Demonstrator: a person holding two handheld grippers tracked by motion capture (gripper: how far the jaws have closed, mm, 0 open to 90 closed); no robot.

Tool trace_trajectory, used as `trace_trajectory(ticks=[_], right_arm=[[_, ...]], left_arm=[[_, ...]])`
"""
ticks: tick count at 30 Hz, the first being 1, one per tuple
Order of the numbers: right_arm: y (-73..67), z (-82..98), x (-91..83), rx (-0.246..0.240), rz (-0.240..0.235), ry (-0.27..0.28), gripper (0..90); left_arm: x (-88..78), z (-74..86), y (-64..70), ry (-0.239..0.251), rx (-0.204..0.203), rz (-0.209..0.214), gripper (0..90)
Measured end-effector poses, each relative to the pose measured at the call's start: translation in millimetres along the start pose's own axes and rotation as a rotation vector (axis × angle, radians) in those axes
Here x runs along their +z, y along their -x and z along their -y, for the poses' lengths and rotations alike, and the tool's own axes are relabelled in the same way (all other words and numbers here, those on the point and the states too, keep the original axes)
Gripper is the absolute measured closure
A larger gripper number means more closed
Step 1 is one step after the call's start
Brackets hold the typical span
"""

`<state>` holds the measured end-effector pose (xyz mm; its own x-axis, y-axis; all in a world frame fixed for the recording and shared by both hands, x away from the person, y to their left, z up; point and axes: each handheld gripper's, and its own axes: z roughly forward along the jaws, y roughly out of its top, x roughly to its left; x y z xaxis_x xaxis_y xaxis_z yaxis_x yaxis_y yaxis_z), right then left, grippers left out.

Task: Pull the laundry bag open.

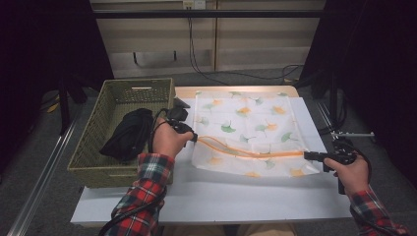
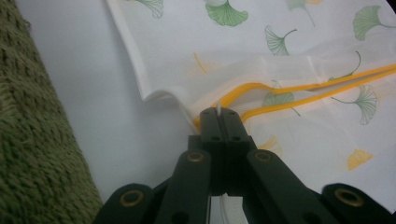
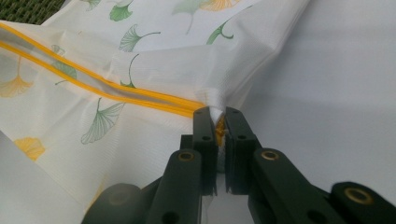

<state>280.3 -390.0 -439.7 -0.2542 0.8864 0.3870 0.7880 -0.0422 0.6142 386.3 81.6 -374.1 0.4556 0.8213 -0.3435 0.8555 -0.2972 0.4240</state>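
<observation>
The basket stands just left of the left gripper, blocking passage there; bare table in front of the bag lies open.

White leaf-print zipper bag, flat on table, orange zip open

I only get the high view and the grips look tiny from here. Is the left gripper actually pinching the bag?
Observer: Yes. The left gripper is shut on the bag at the end of the orange zipper.
Operator: And the right one?
Observer: The right gripper has bunched white cloth and a bit of orange between its jaws, at the zipper's other end.
Operator: Is the zipper closed?
Observer: No. Its two orange edges lie apart, with a gap between them.
</observation>
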Motion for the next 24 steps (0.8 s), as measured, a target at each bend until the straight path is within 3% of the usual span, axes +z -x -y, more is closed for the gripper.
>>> trace_trajectory(ticks=[12, 18, 24], right_arm=[[-1.9, 3.7, 3.9, -0.038, 0.019, -0.022, 79.5], [-3.2, 3.8, 6.4, -0.065, 0.035, -0.026, 64.3], [-7.9, 1.0, 10.0, -0.105, 0.05, 0.003, 48.0]], left_arm=[[13.2, 6.1, 11.0, -0.009, 0.007, 0.028, 90.0], [17.2, 9.2, 11.2, -0.009, 0.013, 0.023, 90.0], [19.2, 13.1, 8.5, 0.007, 0.009, 0.025, 90.0]])
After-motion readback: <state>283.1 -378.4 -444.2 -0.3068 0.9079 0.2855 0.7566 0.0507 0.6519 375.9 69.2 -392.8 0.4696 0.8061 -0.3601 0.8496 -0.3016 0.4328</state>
